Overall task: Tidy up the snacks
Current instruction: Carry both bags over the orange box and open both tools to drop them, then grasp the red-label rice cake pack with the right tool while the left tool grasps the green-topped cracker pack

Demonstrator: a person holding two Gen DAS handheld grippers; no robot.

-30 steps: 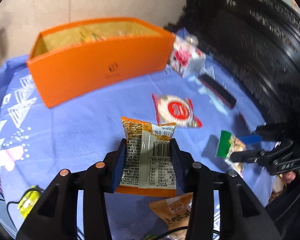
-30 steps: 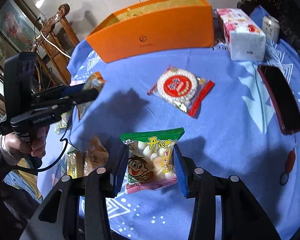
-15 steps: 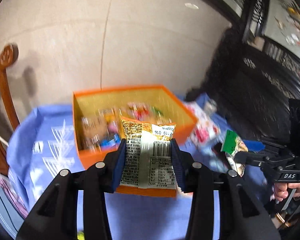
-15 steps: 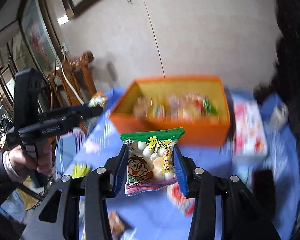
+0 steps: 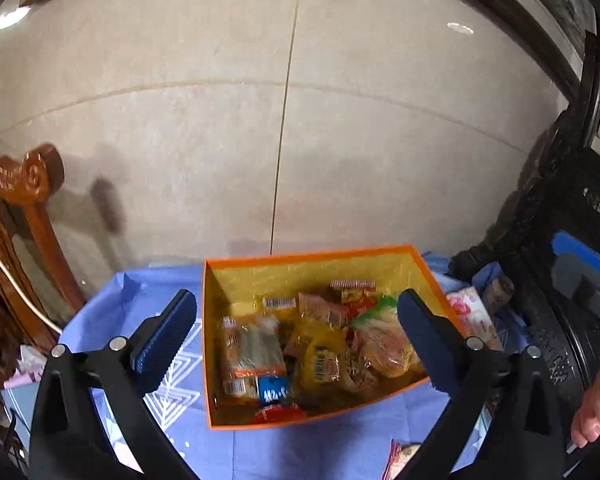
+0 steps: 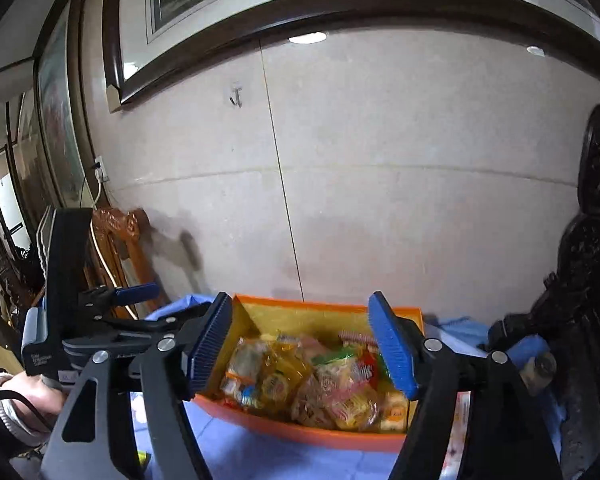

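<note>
Left wrist view looks down over the left gripper (image 5: 298,334), whose jaws have just been opening and now stand wide apart with nothing between them. Beyond them the orange box (image 5: 380,253) sits on the blue-clothed surface (image 5: 324,448), open at the top and filled with snack packets (image 5: 328,344) piled over one another; their labels are too blurred and crumpled to read. A pink-flowered pack (image 5: 474,316) lies just beside the box's right wall, half hidden by the right finger. At the bottom edge another packet (image 5: 400,456) is cut off by the frame. A hand (image 5: 592,412) shows at the right border, mostly out of view.

From the right wrist view, the right gripper (image 6: 300,344) also has its jaws apart, having just been opening, with nothing pinched between the blue pads (image 6: 388,344). The box (image 6: 300,432) lies straight ahead beneath them, its near corners hidden behind the fingers. To the left, the other gripper's body (image 6: 68,320) blocks part of a carved wooden chair (image 6: 116,232).
</note>
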